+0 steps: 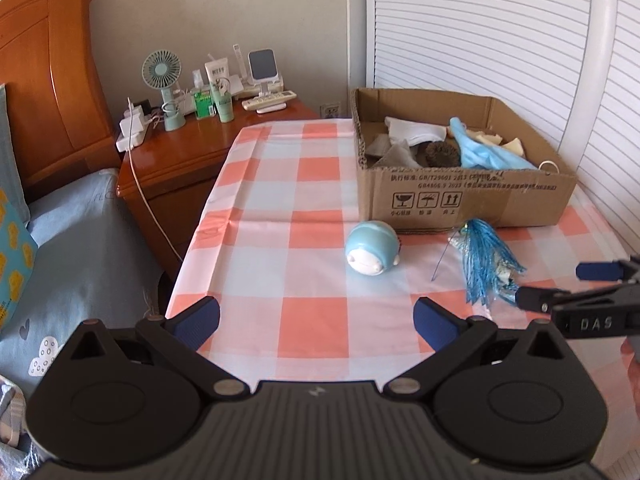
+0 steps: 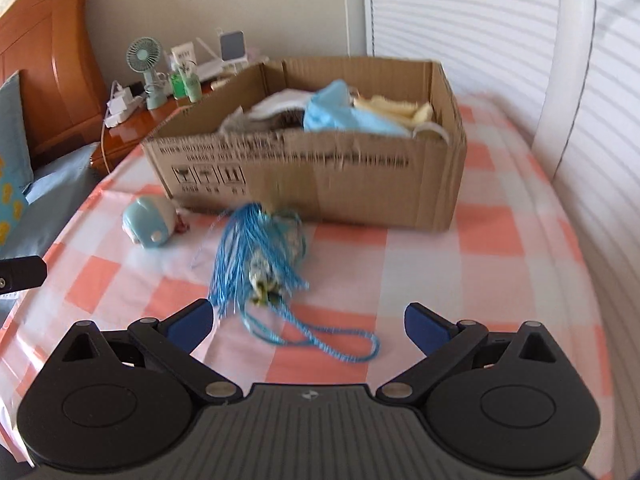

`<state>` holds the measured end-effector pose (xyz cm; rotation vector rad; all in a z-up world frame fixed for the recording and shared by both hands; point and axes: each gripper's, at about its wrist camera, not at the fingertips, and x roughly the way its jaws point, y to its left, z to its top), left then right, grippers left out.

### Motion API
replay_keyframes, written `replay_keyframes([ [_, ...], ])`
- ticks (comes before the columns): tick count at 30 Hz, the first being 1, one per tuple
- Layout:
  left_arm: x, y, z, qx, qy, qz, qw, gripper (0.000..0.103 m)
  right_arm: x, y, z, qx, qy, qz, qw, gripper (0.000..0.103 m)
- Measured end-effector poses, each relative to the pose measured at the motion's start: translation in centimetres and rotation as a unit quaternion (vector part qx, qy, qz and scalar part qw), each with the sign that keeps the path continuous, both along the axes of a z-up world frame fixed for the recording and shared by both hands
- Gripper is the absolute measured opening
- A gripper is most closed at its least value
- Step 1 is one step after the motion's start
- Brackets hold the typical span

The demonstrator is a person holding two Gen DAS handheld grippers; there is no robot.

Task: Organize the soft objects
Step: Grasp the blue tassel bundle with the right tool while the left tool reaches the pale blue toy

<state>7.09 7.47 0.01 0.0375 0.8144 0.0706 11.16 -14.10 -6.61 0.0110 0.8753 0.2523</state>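
Observation:
A cardboard box (image 1: 460, 196) (image 2: 360, 184) stands on the checked tablecloth (image 1: 280, 208) and holds cloths, a blue fabric piece (image 1: 484, 152) (image 2: 344, 116) and cream pieces. In front of it lie a round light-blue plush toy (image 1: 372, 247) (image 2: 150, 220) and a blue string tassel (image 1: 486, 264) (image 2: 256, 252) with a looped cord. My left gripper (image 1: 316, 322) hovers open over the cloth, short of the toy, empty. My right gripper (image 2: 308, 326) is open just before the tassel, its cord loop lying between the fingers; in the left wrist view it (image 1: 560, 284) enters from the right.
A wooden nightstand (image 1: 188, 148) at the back left carries a small fan (image 1: 162, 76), bottles, a remote and a charger with a cable. A bed with a wooden headboard (image 1: 44, 72) lies left. White slatted doors (image 1: 480, 28) stand behind the box.

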Motion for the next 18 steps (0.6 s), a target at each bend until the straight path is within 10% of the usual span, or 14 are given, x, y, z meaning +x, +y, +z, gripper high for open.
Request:
replay_keyframes([
  [18,3.8,0.7,-4.6,-0.023,0.044,-0.004,0.9988,0.102,5.2,4.4,-2.3,-0.068,-0.018,0.018,0.997,0.103],
])
